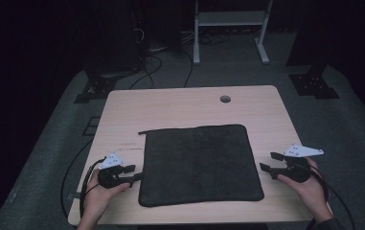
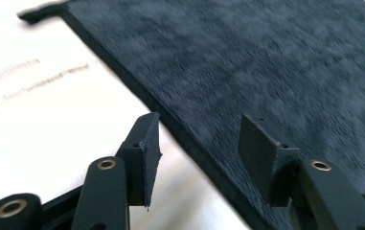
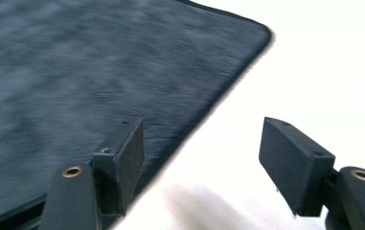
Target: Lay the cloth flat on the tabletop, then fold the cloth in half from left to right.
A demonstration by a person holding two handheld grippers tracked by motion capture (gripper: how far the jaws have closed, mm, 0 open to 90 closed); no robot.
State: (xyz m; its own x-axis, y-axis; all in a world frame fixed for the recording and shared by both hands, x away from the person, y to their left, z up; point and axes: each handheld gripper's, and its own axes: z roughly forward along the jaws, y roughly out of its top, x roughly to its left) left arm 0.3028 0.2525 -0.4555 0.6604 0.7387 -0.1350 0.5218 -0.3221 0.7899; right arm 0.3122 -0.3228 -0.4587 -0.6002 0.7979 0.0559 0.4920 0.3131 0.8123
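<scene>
Cloth (image 1: 199, 163) flat; both claws (image 1: 133, 173) (image 1: 268, 162) level, probably clear, agape.

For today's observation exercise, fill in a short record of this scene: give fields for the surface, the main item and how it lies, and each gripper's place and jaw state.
surface: light wooden table with a round hole near its far edge
main item: dark square fabric mat, lying flat and spread out
left gripper: at the mat's left edge, jaws open and empty
right gripper: just off the mat's right edge, jaws open and empty
hands: one on each gripper, at the table's near side
</scene>
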